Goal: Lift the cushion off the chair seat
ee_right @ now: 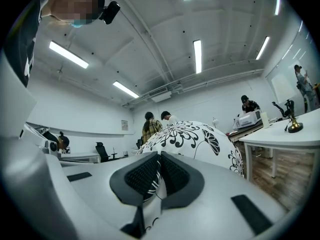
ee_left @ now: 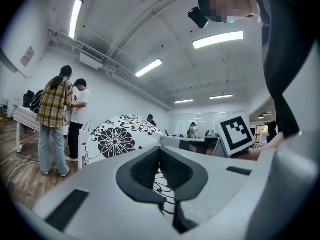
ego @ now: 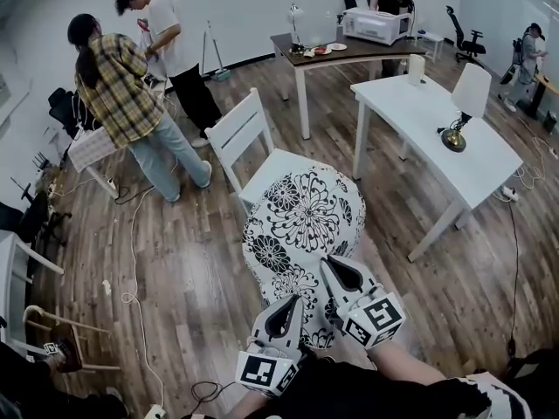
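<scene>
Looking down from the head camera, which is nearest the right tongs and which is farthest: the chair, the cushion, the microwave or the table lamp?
1. The cushion, pinched in the right tongs.
2. The chair, just beyond the cushion.
3. The table lamp, off to the right.
4. The microwave, at the back of the room.

White cushion (ego: 304, 225), black floral print, near edge pinched in left gripper (ego: 293, 304) and right gripper (ego: 331, 264), bulging ahead of both; white slat-back chair (ego: 240, 133) upright just beyond.
</scene>
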